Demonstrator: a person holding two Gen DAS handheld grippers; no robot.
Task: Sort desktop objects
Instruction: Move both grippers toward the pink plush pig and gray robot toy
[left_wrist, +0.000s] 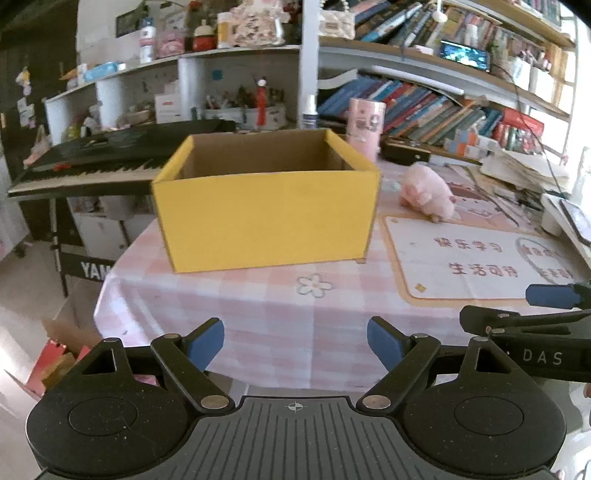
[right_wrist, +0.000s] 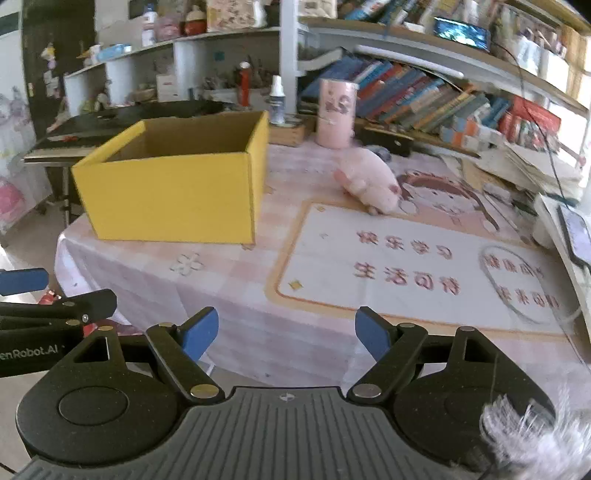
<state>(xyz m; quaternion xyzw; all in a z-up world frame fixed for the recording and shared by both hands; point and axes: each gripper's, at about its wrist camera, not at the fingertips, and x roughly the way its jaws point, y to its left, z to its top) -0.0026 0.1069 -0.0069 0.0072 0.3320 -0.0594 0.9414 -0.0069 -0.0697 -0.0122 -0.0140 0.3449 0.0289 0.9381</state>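
Note:
An open yellow cardboard box (left_wrist: 264, 218) stands on the pink checked tablecloth (left_wrist: 258, 317), straight ahead of my left gripper (left_wrist: 295, 345), which is open and empty near the table's front edge. The box's floor is hidden in both views. The box also shows in the right wrist view (right_wrist: 173, 195), at the left. A pink plush pig (left_wrist: 428, 194) lies to the right of the box; it shows in the right wrist view (right_wrist: 369, 181) beyond a printed desk mat (right_wrist: 406, 273). My right gripper (right_wrist: 286, 334) is open and empty, level with the left one.
A pink cylindrical holder (right_wrist: 336, 112) and a spray bottle (right_wrist: 277, 99) stand behind the box. Leaning books (right_wrist: 424, 99) and stacked papers (right_wrist: 524, 166) line the back right. A phone (right_wrist: 574, 236) lies at the right edge. A keyboard piano (left_wrist: 92, 162) stands left of the table.

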